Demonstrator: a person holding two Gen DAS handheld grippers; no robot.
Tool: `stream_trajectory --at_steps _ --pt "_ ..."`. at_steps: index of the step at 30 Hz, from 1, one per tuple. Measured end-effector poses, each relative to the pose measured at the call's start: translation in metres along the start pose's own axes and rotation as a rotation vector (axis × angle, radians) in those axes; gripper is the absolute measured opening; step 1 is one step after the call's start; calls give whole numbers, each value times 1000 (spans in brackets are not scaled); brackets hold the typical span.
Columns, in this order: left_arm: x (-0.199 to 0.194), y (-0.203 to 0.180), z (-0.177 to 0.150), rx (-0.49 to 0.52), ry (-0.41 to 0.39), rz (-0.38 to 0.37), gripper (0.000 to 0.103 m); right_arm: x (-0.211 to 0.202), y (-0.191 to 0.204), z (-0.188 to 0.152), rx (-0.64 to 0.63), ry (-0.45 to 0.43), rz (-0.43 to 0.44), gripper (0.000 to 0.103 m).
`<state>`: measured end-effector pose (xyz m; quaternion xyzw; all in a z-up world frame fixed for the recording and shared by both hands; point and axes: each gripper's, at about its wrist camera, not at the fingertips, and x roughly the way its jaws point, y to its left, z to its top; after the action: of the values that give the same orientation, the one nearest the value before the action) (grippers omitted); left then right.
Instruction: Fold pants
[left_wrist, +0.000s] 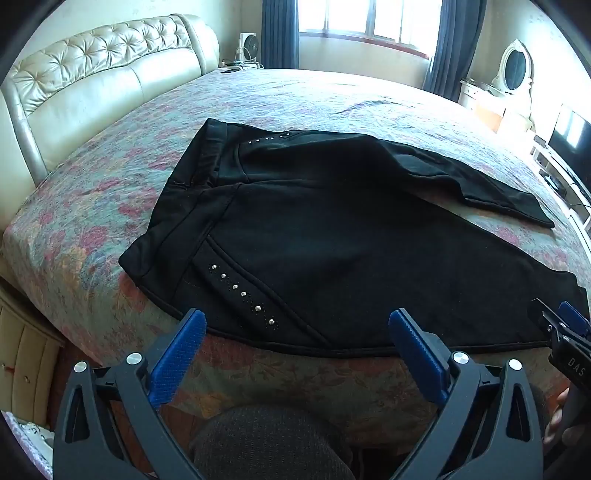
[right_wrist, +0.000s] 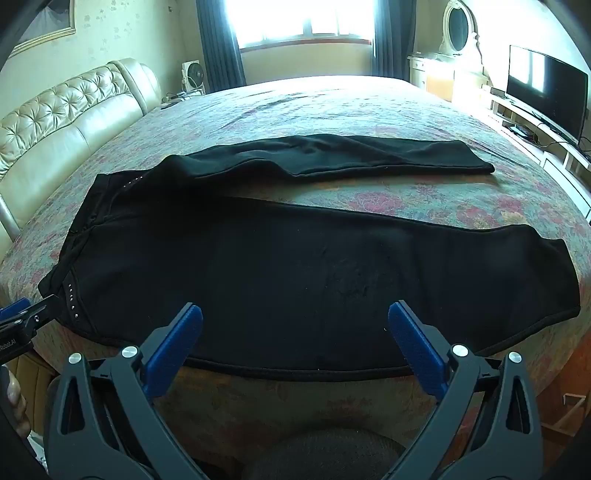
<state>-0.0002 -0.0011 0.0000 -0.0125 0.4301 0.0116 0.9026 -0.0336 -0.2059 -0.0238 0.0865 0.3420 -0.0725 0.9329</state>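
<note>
— Where are the pants?

— The black pants (right_wrist: 295, 266) lie flat on my bed (right_wrist: 388, 110), legs spread apart, waistband to the left. My left gripper (left_wrist: 297, 328) and right gripper (right_wrist: 295, 321) hover over the near hem, both spread wide, holding nothing.

— Room to move?

— Bare bedspread beyond the far leg; the near edge overhangs slightly.

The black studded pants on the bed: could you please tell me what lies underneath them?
The black studded pants lie flat on a floral bedspread, which shows all around them and between the two spread legs. Whatever the cloth covers directly beneath stays hidden.
</note>
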Motion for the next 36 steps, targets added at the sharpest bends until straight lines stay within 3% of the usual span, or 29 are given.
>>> stream_trajectory --at_steps 36 --pt "8 0 -3 -15 33 -32 99 13 -7 -1 14 25 2 101"
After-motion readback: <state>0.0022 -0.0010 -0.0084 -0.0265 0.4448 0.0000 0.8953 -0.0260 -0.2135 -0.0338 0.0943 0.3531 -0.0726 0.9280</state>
